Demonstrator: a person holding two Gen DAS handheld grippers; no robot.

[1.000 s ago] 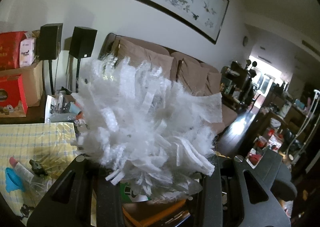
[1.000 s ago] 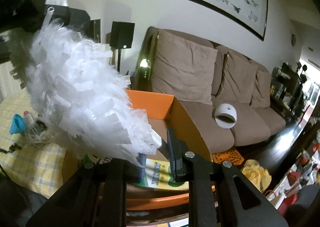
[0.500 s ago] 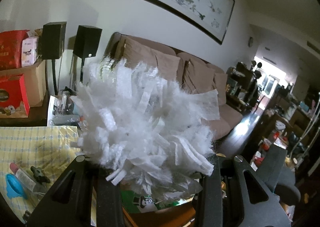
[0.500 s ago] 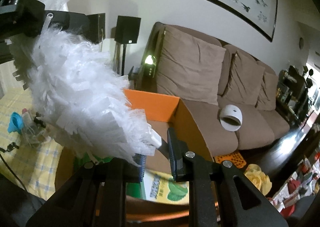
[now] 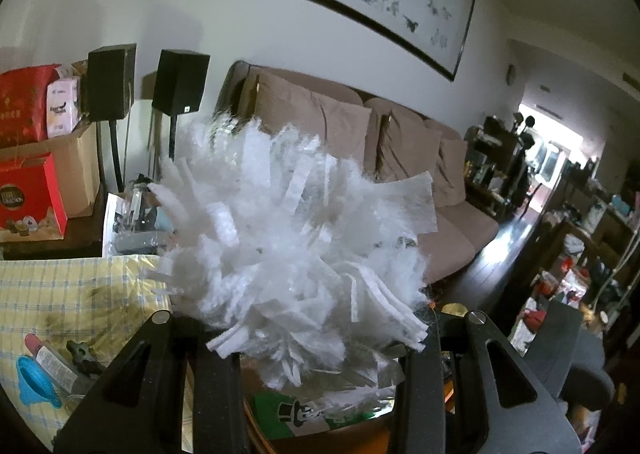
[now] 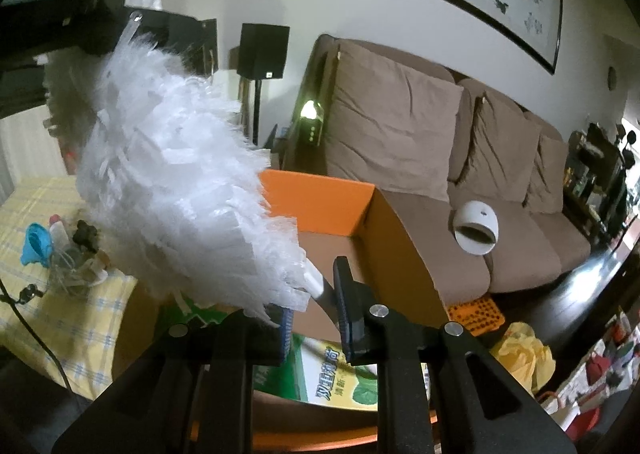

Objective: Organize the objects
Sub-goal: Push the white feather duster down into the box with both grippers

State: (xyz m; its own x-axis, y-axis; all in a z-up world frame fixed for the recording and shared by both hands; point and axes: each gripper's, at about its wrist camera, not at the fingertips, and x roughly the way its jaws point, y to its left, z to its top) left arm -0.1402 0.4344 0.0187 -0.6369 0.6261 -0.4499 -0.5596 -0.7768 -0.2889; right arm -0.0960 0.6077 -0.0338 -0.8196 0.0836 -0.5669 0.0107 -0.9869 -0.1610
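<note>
Orange box (image 6: 352,209) open below duster, green packet (image 6: 344,378) inside at 6 o'clock. Brown sofa (image 6: 440,157) beyond at 2 o'clock; blue funnel (image 6: 36,246) on checked table (image 6: 60,314) at 9 o'clock. White duster (image 6: 180,189) fills left view, blocks box. Right claw (image 6: 316,314) narrowly parted, clamps duster handle. Left claw (image 5: 320,342) part open, pinches fluffy head (image 5: 288,238).

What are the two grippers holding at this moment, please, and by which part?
Both hold one white duster: the right gripper pinches its narrow handle stem just below the fluff, and the left gripper clamps the fluffy head at the other end.
</note>
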